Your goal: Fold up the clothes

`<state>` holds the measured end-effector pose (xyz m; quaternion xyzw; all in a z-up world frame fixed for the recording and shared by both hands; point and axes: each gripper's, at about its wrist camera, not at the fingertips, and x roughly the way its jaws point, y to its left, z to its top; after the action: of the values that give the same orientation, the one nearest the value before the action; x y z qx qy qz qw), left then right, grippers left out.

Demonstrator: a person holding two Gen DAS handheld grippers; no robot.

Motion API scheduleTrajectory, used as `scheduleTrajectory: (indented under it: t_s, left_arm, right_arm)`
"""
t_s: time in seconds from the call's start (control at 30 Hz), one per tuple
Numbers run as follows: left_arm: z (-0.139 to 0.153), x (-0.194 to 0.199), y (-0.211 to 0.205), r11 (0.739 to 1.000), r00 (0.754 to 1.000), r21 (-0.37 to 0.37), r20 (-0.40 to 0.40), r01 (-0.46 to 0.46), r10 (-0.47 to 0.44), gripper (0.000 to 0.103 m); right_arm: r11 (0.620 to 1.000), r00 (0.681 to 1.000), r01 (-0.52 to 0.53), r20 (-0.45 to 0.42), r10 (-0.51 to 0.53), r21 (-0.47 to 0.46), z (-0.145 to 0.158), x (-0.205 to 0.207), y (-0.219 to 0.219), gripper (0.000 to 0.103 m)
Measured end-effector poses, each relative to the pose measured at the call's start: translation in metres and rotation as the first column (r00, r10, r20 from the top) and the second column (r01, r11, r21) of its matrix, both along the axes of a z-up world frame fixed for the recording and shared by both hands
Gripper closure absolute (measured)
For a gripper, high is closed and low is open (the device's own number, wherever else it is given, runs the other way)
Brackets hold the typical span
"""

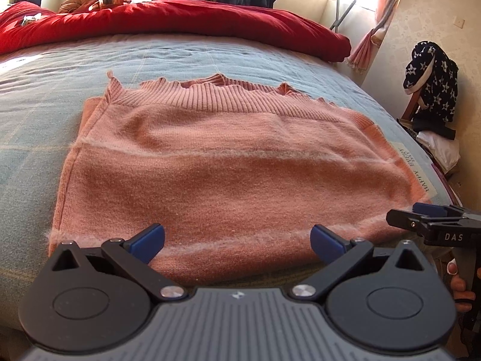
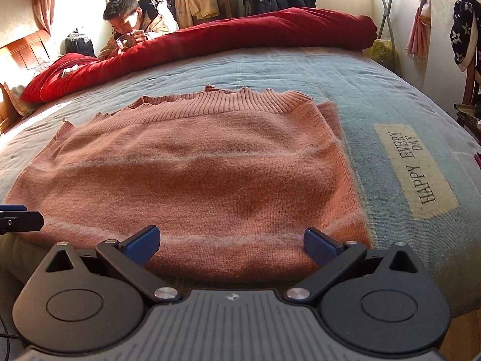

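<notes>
Bed [image 1: 36,114] covered by a pale blue-grey checked bedspread, filling most of both views; carried a cream label with the words HAPPY EVERY DAY [image 2: 416,171] near its right-hand edge.

Dark red quilt [image 1: 186,21], bunched in a long roll across the far side of the bed; well apart from the folding area.

Salmon-pink knitted sweater with faint pale stripes [image 1: 222,162], lay flat on the bedspread at the near edge of the bed, roughly rectangular, sides folded under; ribbed scalloped band [image 1: 207,96] pointed toward the quilt, one pale-striped edge nearest the grippers. Partly overlapped the label in the left wrist view; lay just beside it in the right wrist view.

Person in a tan jacket [image 2: 135,27], behind the quilt, bent over a clear glass cup [image 2: 124,42] held in both hands.

Dark star-patterned garment [image 1: 430,84], draped over a chair beside the bed on the right.

Left gripper [image 1: 237,237], black with blue-padded jaws, poised low over the near edge of the sweater; jaws spread wide, nothing between them, contact with the knit not discernible.

Right gripper [image 2: 231,239], same build, placed just beside the left one toward the sweater's right near corner; jaws spread wide, empty. Seen also at the right margin of the left wrist view, with fingers of a hand below it.
</notes>
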<state>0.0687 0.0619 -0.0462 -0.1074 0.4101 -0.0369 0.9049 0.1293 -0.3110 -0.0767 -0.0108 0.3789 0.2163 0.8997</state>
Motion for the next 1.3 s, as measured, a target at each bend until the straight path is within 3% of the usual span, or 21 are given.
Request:
scheduleTrajectory:
  t_s: [0.27,0.47,0.63,0.87,1.0,1.1,1.3]
  left_arm:
    - [0.0,-0.002,0.001,1.0,1.0,-0.004,-0.008,-0.008,0.008,0.001]
    - [0.007,0.002,-0.003,1.0,1.0,0.001,0.03,0.008,-0.008,0.001]
    - [-0.005,0.008,-0.003,1.0,1.0,0.016,-0.019,-0.007,0.008,0.001]
    - [0.006,0.003,0.004,1.0,1.0,0.004,0.025,-0.004,0.004,0.001]
    - [-0.004,0.007,0.012,0.999,0.999,0.011,-0.019,-0.035,0.035,0.001]
    - [-0.001,0.004,0.014,1.0,1.0,0.0,0.007,-0.026,0.026,0.001]
    - [0.005,0.008,0.026,0.998,0.997,0.007,0.039,-0.062,0.062,0.001]
  right_arm:
    - [1.0,1.0,-0.003,-0.006,0.002,-0.029,-0.007,-0.004,0.0,0.0]
    - [0.999,1.0,-0.006,-0.001,0.006,-0.035,-0.008,-0.005,0.0,0.0]
    - [0.999,1.0,-0.013,0.002,0.013,-0.034,-0.009,-0.005,-0.001,0.0]
    - [0.999,1.0,-0.017,0.012,0.018,-0.039,-0.007,-0.006,0.0,0.0]
    - [0.999,1.0,-0.019,0.018,0.02,-0.043,-0.006,-0.007,0.0,0.0]
    - [0.999,1.0,-0.021,0.022,0.022,-0.045,-0.005,-0.008,0.001,0.0]
    - [1.0,0.998,-0.011,0.065,0.009,0.023,0.006,-0.007,-0.008,0.0]
